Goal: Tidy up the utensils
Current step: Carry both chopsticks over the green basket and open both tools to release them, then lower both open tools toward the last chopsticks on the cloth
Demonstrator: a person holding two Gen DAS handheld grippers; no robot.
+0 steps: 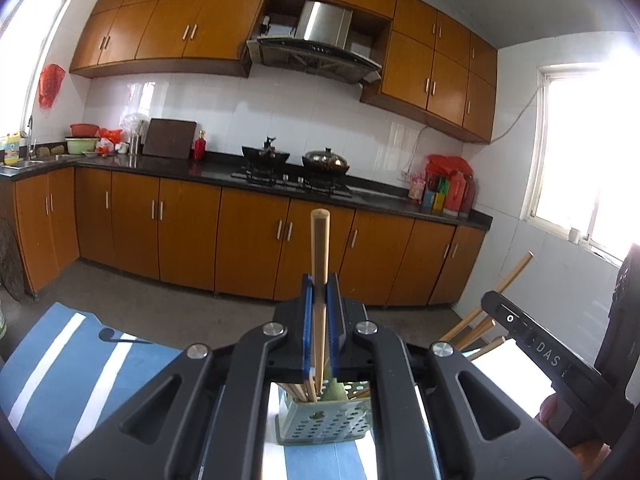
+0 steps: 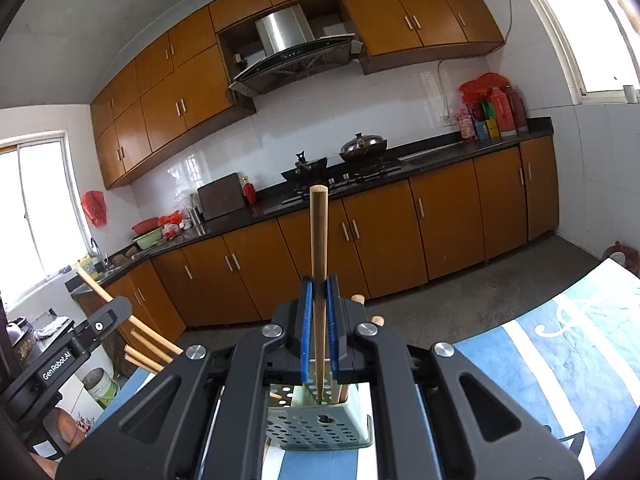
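Note:
My left gripper (image 1: 319, 286) is shut on a wooden chopstick (image 1: 320, 248) that stands upright, its lower end in a green perforated utensil holder (image 1: 324, 420) below the jaws. My right gripper (image 2: 319, 286) is shut on another wooden chopstick (image 2: 319, 236), also upright over the same holder (image 2: 320, 424). Several more chopsticks (image 1: 476, 328) lean out of the holder beside the other gripper's body. The holder stands on a blue and white striped cloth (image 1: 64, 356).
The right gripper's body (image 1: 560, 356) shows at the right of the left wrist view; the left gripper's body (image 2: 72, 344) shows at the left of the right wrist view. Behind are a kitchen counter (image 1: 180, 166), stove with pots (image 1: 296, 164) and orange cabinets.

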